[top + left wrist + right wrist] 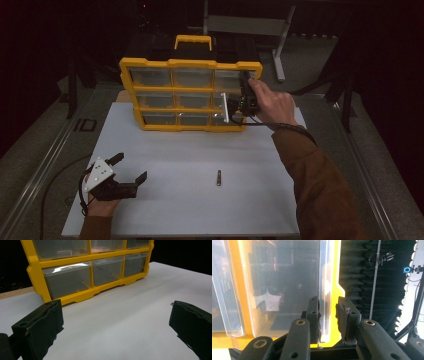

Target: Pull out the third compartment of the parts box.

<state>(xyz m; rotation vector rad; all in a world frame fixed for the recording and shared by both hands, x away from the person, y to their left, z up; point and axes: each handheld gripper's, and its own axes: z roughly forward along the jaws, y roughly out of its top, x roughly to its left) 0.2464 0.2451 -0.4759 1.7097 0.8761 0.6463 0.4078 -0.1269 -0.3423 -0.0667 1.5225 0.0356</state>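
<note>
Right gripper view: the right gripper [328, 315] is narrowed on the front edge of a clear drawer [287, 287] in the yellow organiser [190, 95], right column, at the far side of the surface [190, 150]. Risk: the thin lip slips free, or the pull tips the upright organiser (nothing braces it). The left gripper [131, 167] rests wide, holding nothing.

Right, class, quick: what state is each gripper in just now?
Left gripper: open, holding nothing.
Right gripper: nearly closed on the clear drawer's edge; firm contact unclear.

small dark bolt [218, 177] lying on white table [190, 150], metal stand [250, 25] behind
</note>
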